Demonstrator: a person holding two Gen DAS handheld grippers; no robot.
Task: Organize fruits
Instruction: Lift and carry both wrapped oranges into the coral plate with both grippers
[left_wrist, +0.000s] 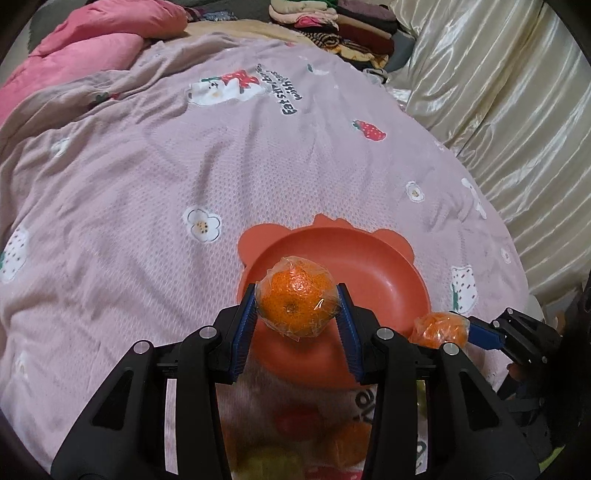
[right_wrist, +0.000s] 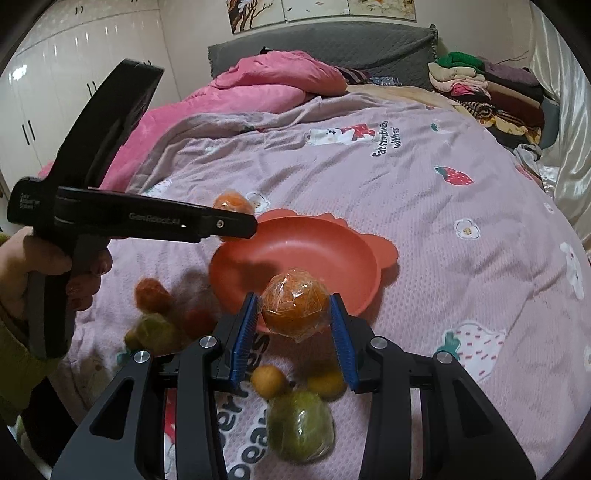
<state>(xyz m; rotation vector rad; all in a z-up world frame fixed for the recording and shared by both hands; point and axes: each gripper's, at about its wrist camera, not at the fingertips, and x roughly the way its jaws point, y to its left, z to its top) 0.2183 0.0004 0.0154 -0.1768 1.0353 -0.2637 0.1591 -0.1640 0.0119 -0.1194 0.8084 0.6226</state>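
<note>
In the left wrist view my left gripper (left_wrist: 296, 295) is shut on a plastic-wrapped orange (left_wrist: 295, 308), held above the near left rim of a red-orange bowl (left_wrist: 380, 269) on the bed. My right gripper (right_wrist: 293, 301) is shut on a second wrapped orange (right_wrist: 295, 308) above the bowl's (right_wrist: 303, 251) near rim. From the right wrist view the left gripper (right_wrist: 242, 223) comes in from the left with its orange (right_wrist: 232, 202) at the bowl's far left rim. The bowl holds nothing.
Loose fruits lie on the pink printed bedspread (right_wrist: 424, 221) in front of the bowl: a large green one (right_wrist: 299, 428), two small yellow ones (right_wrist: 267, 380), and a blurred red, orange and green cluster (right_wrist: 159, 317). A pink duvet and folded clothes (right_wrist: 487, 88) lie farther back.
</note>
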